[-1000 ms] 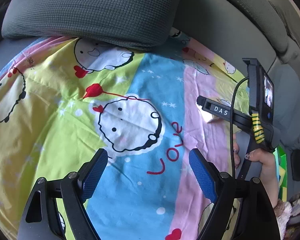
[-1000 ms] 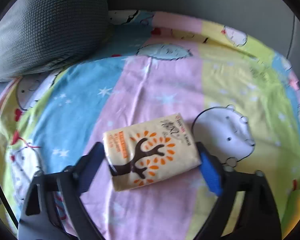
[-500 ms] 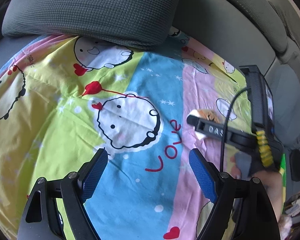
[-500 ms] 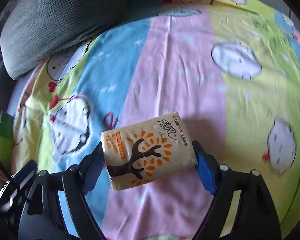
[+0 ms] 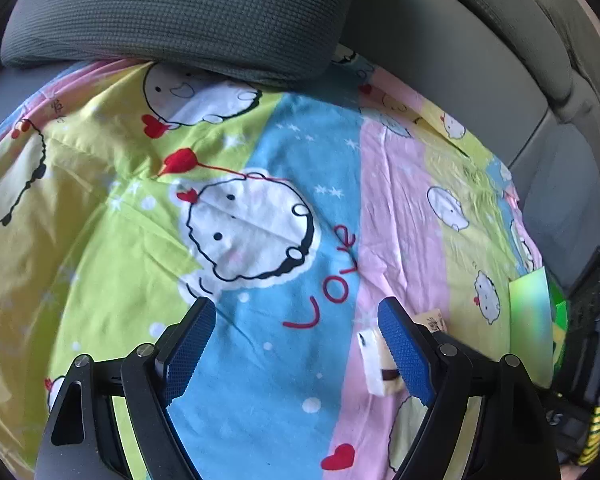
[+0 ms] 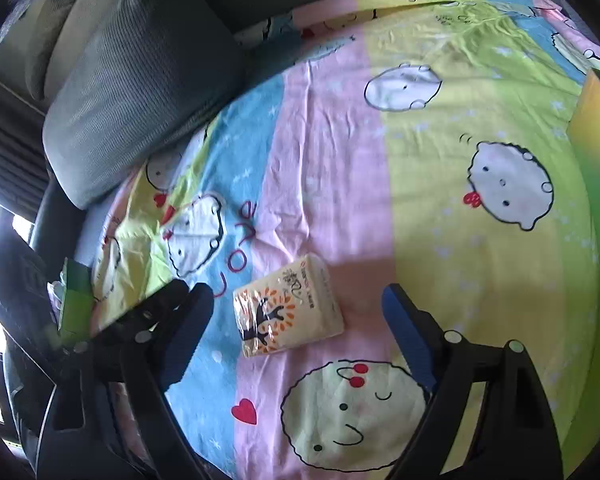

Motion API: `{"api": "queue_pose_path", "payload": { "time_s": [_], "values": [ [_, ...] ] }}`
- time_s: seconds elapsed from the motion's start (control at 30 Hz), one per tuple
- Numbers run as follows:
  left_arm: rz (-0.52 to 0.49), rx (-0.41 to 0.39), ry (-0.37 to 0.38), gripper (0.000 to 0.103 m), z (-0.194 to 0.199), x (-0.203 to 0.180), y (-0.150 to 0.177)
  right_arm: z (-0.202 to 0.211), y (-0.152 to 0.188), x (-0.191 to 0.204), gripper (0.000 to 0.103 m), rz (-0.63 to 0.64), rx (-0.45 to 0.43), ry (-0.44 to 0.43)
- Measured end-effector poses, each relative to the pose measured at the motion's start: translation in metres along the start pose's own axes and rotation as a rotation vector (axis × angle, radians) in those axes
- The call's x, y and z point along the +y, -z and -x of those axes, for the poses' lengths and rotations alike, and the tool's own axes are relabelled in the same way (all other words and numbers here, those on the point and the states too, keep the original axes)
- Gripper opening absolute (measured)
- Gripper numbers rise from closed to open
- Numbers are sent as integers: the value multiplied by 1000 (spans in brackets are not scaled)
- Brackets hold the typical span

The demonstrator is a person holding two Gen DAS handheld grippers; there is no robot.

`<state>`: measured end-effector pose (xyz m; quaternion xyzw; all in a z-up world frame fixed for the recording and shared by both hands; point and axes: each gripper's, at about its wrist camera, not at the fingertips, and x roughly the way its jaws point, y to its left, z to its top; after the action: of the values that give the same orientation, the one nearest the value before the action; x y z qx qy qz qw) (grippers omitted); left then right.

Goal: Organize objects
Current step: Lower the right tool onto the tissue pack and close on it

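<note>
A cream tissue pack (image 6: pixel 288 312) printed with a dark tree and orange leaves lies flat on the cartoon bedsheet (image 6: pixel 440 220), on its pink stripe. My right gripper (image 6: pixel 298 334) hangs open above it, blue pads wide on either side and not touching it. In the left wrist view the same pack (image 5: pixel 374 368) shows only in part behind the right finger. My left gripper (image 5: pixel 296 348) is open over the blue stripe with nothing between its pads. The right gripper's black body (image 5: pixel 596 340) sits at the far right edge.
A grey cushion (image 5: pixel 180 20) rests at the head of the sheet, against a grey padded backrest (image 5: pixel 460 60). A green packet (image 5: pixel 530 320) lies at the sheet's right edge. Another green packet (image 6: pixel 74 300) sits at the left in the right wrist view.
The right gripper swung across toward the left gripper, lowered the tissue pack onto the pink stripe and opened, letting it go. The left gripper stayed nearly still and open.
</note>
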<state>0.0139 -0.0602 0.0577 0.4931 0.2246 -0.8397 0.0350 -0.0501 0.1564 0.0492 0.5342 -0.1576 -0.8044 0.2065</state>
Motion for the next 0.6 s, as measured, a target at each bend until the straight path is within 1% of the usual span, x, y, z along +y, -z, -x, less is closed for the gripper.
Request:
{"api": "queue_pose_path", "payload": {
  "time_s": [0.07, 0.1, 0.13, 0.17, 0.27, 0.37, 0.43, 0.5, 0.53, 0.57, 0.6],
  "values": [
    [-12, 16, 1, 84, -4, -4, 2, 3, -4, -8, 66, -30, -13, -43],
    [-18, 23, 4, 84, -6, -6, 4, 3, -4, -12, 62, -47, -10, -67],
    [-26, 30, 8, 84, -8, -9, 5, 4, -3, -15, 55, -61, -6, -89],
    [-32, 36, 14, 84, -9, -12, 7, 3, -4, -18, 51, -74, -1, -112],
    [-44, 66, 50, 84, -13, -21, 14, -2, -5, -23, 51, -106, 20, -158],
    [-51, 110, 80, 84, -21, -31, 21, -8, -7, -25, 51, -123, 42, -166],
    [-42, 147, 113, 84, -27, -37, 24, -14, -7, -25, 51, -126, 59, -168],
    [-32, 184, 156, 84, -34, -42, 28, -19, -6, -23, 49, -117, 78, -177],
    [-26, 198, 172, 84, -37, -44, 29, -21, -6, -22, 45, -110, 84, -178],
    [-20, 211, 176, 84, -42, -47, 31, -25, -6, -19, 40, -96, 95, -173],
    [-21, 215, 173, 84, -44, -48, 32, -28, -6, -18, 39, -88, 101, -163]
  ]
}}
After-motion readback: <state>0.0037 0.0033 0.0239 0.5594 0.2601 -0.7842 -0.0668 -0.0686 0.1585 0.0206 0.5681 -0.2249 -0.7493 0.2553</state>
